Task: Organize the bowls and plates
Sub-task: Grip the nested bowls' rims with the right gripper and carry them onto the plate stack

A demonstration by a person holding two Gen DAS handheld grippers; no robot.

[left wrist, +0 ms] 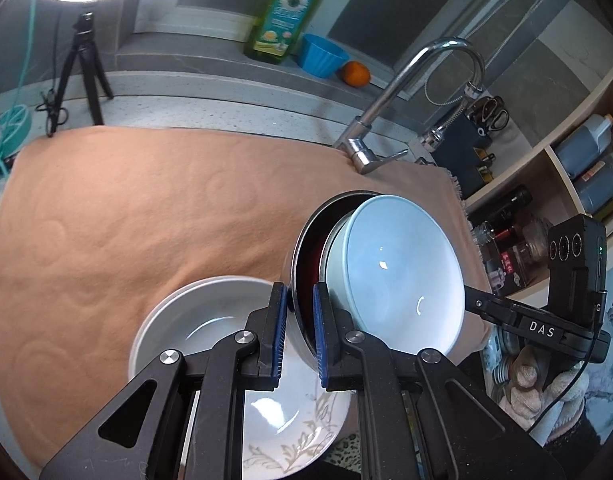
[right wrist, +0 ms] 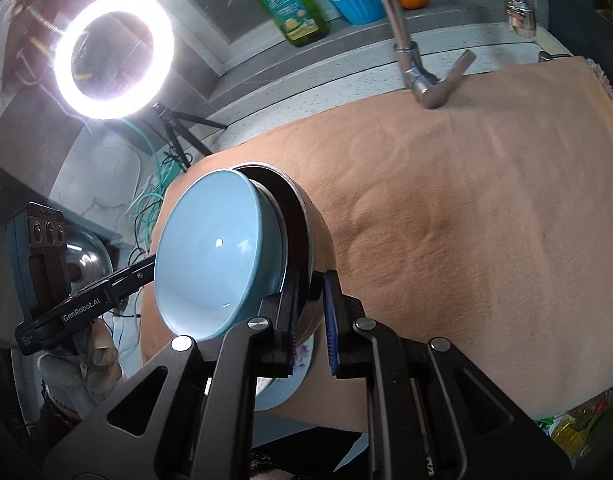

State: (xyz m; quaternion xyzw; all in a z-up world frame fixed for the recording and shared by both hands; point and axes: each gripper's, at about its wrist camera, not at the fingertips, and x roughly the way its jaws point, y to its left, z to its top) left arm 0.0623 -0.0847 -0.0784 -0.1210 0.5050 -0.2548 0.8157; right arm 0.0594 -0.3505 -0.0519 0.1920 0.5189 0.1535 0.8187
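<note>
A steel bowl with a dark inside holds a light blue bowl nested in it; both are tilted and lifted above the orange cloth. My left gripper is shut on the steel bowl's rim. My right gripper grips the same rim from the opposite side, with the blue bowl facing left. Below, a white bowl sits on a white plate with a leaf pattern at the cloth's near edge.
A faucet stands at the cloth's far right. A green soap bottle, a blue bowl and an orange sit on the back ledge. A tripod stands far left. Shelves with bottles are on the right.
</note>
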